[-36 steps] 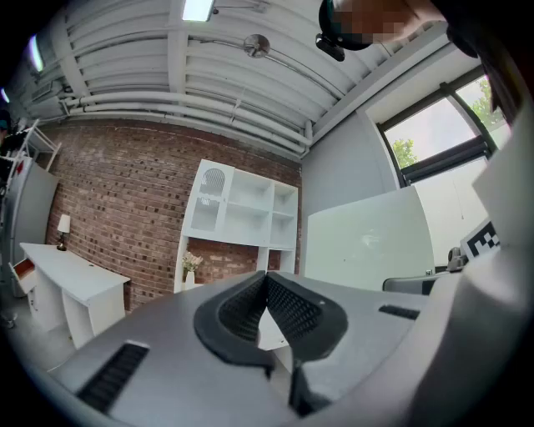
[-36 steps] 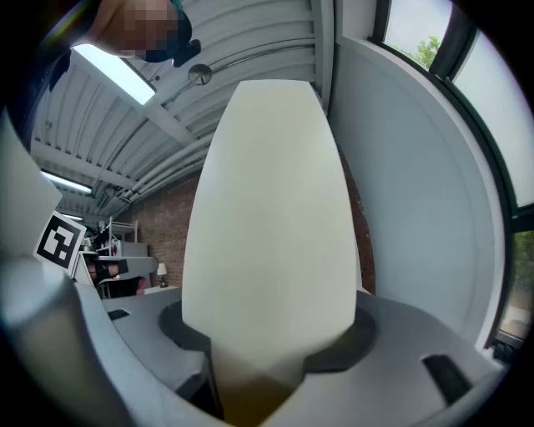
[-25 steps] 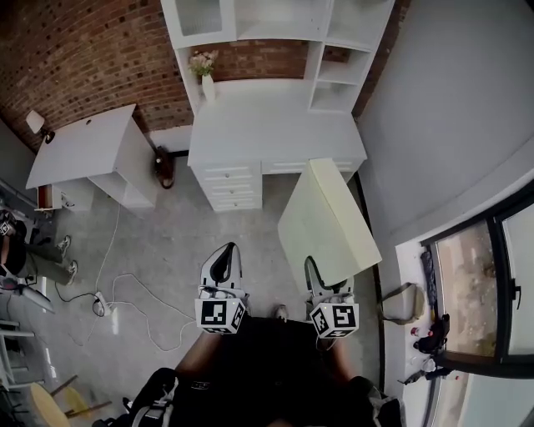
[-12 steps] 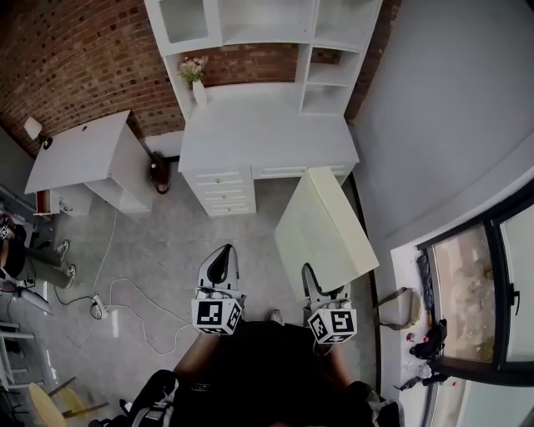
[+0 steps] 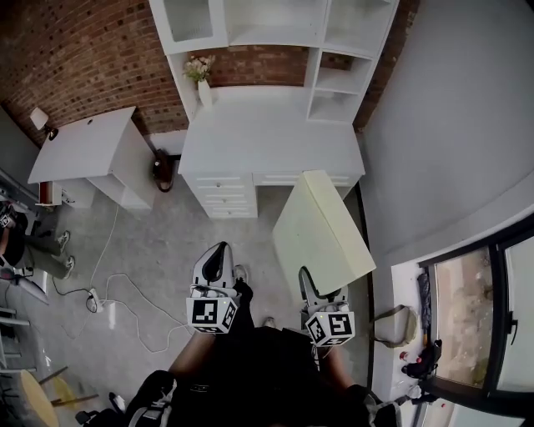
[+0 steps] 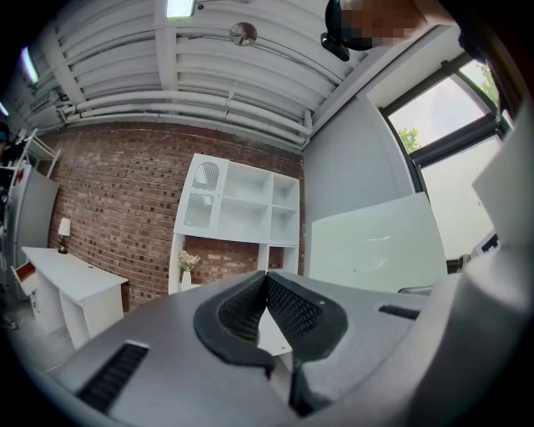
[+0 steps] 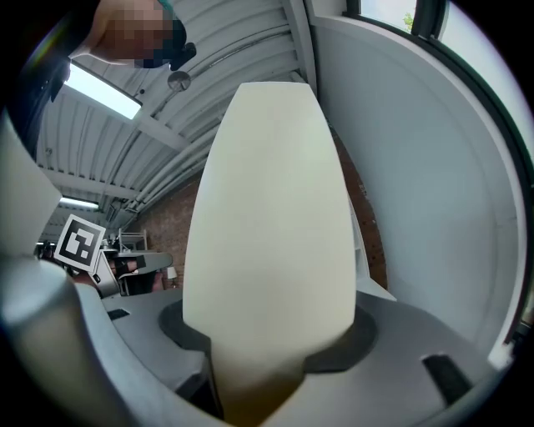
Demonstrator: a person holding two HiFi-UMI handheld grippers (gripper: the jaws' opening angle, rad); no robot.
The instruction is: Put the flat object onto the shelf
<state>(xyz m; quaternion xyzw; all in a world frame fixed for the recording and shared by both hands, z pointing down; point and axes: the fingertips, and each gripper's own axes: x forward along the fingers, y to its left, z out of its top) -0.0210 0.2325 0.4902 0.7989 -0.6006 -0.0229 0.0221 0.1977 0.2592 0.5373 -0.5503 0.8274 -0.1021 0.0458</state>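
My right gripper has its jaws pinching the near edge of the pale flat panel. The panel juts out ahead of me, its far end near the white table below the shelf. My left gripper carries nothing, jaws pressed together.

The flat board looks smooth and matt, pale cream with no shine. The wall is rough red brick, and the desk and shelf look smooth and white, like painted wood. The left gripper is matt grey plastic with bumpy black pads.
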